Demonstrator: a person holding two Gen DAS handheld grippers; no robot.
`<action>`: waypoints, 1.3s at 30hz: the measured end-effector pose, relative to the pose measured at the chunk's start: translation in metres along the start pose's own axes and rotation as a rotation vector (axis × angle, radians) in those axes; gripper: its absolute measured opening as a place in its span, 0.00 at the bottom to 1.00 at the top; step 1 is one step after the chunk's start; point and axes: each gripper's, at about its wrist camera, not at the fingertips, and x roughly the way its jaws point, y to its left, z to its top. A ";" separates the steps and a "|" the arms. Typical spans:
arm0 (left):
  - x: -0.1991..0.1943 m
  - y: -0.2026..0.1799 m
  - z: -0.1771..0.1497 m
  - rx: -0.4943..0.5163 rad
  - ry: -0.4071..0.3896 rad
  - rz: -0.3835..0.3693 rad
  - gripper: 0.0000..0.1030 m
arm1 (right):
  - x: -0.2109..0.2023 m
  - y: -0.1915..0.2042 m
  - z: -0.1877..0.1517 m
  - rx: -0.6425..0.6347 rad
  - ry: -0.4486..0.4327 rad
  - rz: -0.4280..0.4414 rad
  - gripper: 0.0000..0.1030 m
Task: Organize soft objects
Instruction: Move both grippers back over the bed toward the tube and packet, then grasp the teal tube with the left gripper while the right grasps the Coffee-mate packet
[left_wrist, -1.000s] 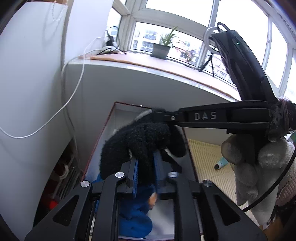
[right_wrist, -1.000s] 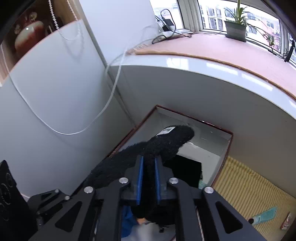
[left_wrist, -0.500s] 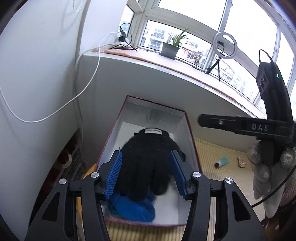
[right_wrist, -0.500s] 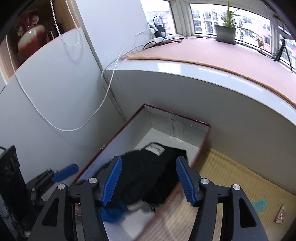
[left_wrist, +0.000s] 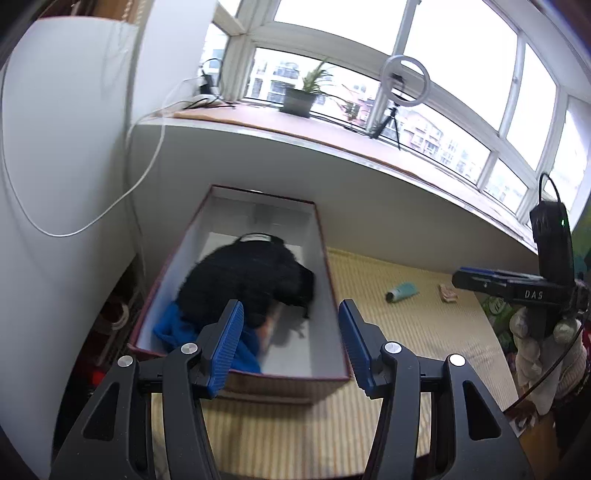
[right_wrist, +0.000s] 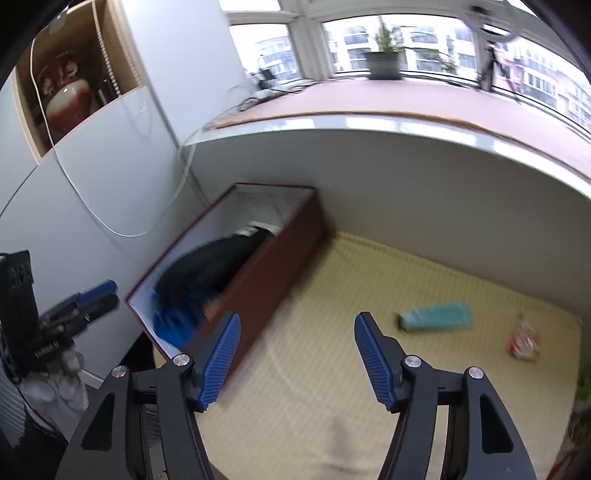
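Observation:
A black fuzzy soft item (left_wrist: 247, 280) lies in the dark red box (left_wrist: 325, 258) on top of a blue cloth (left_wrist: 173, 328). It also shows in the right wrist view (right_wrist: 210, 269), with the blue cloth (right_wrist: 170, 325) and the box (right_wrist: 284, 251). My left gripper (left_wrist: 290, 341) is open and empty above the box's near end. My right gripper (right_wrist: 295, 360) is open and empty over the yellow mat (right_wrist: 369, 302), to the right of the box. The right gripper also shows at the right of the left wrist view (left_wrist: 498, 282).
A teal tube (right_wrist: 436, 315) and a small red-and-white packet (right_wrist: 522, 339) lie on the mat; both show in the left wrist view, tube (left_wrist: 400, 291), packet (left_wrist: 447, 293). A white ledge (left_wrist: 332, 147) with a potted plant (left_wrist: 299, 99) runs behind. A white wall stands left.
Both grippers opened and let go of the black soft item, which dropped into the box. Both pulled back and up; the right one swung right over the mat.

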 end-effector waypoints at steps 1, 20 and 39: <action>0.000 -0.007 -0.002 0.007 0.001 -0.011 0.51 | -0.008 -0.008 -0.008 0.008 -0.005 -0.018 0.59; 0.088 -0.126 -0.022 0.171 0.140 -0.191 0.56 | -0.076 -0.143 -0.094 0.279 -0.070 -0.200 0.59; 0.225 -0.200 -0.010 0.380 0.281 -0.127 0.56 | -0.006 -0.215 -0.071 0.300 -0.005 -0.270 0.62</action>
